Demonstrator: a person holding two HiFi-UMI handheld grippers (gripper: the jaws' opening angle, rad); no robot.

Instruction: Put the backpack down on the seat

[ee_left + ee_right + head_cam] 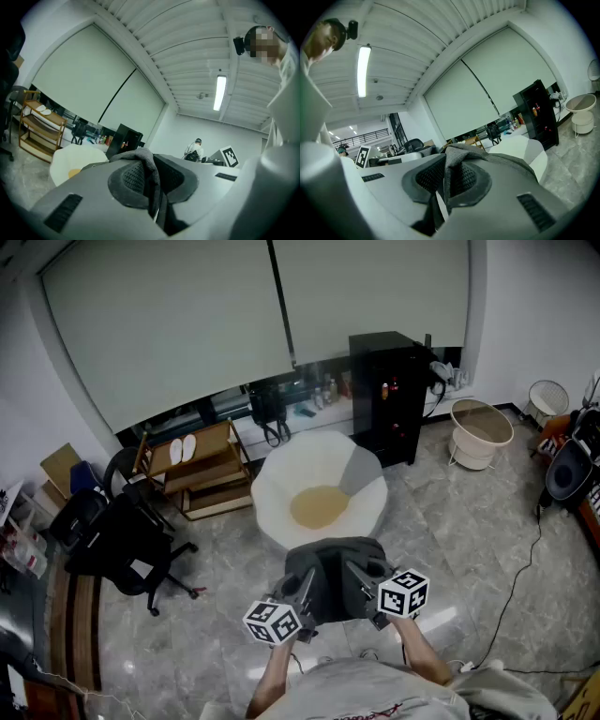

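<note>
Grey-tiled office floor: backpack in carriage, not yet seated.
Near, 6 o'clock: left gripper [302, 596] and right gripper [364, 585], each nipped almost closed on a fold of grey backpack [330, 570], slung between them; white seat [279, 474] beyond at 12 o'clock. Hazard: the thin fabric pinch may slip if the bag swings; let go early, it would likely land on the floor.

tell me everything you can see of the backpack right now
The backpack is a dark grey bag of soft fabric, slumped and creased. It is held up in front of the person, just short of the white seat, not yet set on its tan cushion. The left hand-held gripper and the right hand-held gripper each pinch a fold of its cloth between closed jaws. Straps and zips cannot be made out.
</note>
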